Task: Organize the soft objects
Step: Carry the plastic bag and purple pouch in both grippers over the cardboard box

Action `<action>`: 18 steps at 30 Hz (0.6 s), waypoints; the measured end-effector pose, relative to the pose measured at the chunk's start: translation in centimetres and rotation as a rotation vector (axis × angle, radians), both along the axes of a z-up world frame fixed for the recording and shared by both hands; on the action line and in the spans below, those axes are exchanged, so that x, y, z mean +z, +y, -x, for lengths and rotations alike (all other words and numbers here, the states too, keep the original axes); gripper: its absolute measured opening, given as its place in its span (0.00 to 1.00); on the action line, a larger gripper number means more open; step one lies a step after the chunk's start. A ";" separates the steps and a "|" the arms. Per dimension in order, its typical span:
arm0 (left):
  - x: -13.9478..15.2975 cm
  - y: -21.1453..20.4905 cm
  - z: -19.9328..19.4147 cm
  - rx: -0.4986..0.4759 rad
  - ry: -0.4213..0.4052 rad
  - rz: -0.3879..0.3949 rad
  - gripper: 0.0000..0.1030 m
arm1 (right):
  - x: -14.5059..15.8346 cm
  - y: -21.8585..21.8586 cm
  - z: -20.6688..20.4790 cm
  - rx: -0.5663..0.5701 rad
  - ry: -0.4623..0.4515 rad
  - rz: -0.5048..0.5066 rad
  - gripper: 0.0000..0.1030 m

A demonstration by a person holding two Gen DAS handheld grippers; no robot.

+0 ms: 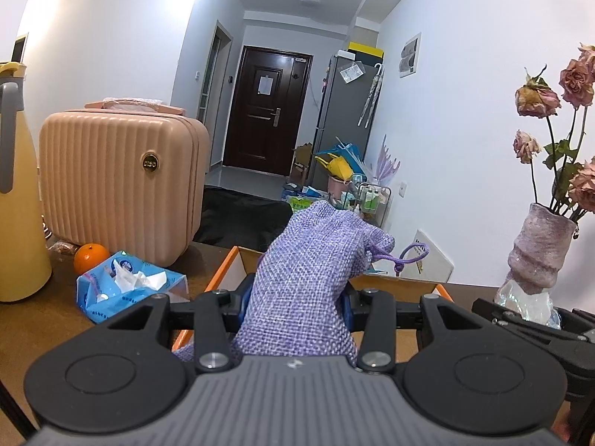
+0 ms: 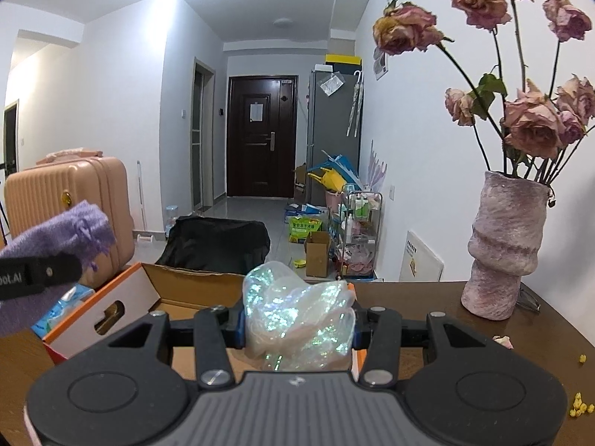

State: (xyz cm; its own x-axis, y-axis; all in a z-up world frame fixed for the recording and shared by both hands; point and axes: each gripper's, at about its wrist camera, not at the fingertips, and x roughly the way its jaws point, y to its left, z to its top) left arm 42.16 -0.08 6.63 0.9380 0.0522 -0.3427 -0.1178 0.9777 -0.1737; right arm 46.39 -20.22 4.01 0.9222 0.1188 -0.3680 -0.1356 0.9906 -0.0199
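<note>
Left claw (image 1: pixel 295 306) grips the pouch (image 1: pixel 308 271) above the box (image 1: pixel 230 264); right claw (image 2: pixel 297 329) pinches the film (image 2: pixel 297 316) beside it. The pouch's cord (image 1: pixel 407 254) dangles and could snag the box rim; the slick film may slip early, landing near the tabletop's (image 2: pixel 427 297) vase (image 2: pixel 502 245).

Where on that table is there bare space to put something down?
Bare wood lies between the cardboard box and the vase. The box floor shows open too. Left of the box it is crowded: tissue pack, orange, pink case.
</note>
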 end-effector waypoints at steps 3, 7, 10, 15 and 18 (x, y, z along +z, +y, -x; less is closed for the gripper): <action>0.0 0.1 -1.0 -0.001 0.005 -0.005 0.42 | -0.3 0.4 -1.0 -0.002 0.020 0.018 0.44; -0.2 0.2 -2.4 -0.006 0.018 -0.017 0.42 | -1.1 0.7 -2.3 0.004 0.051 0.044 0.45; -0.5 0.2 -3.4 -0.005 0.032 -0.026 0.42 | -1.7 0.9 -3.3 0.005 0.073 0.065 0.45; -1.1 0.3 -5.0 -0.003 0.056 -0.045 0.42 | -2.7 1.2 -4.6 0.013 0.104 0.093 0.45; -1.6 0.2 -6.0 -0.010 0.076 -0.061 0.42 | -3.2 1.3 -5.4 0.023 0.119 0.108 0.45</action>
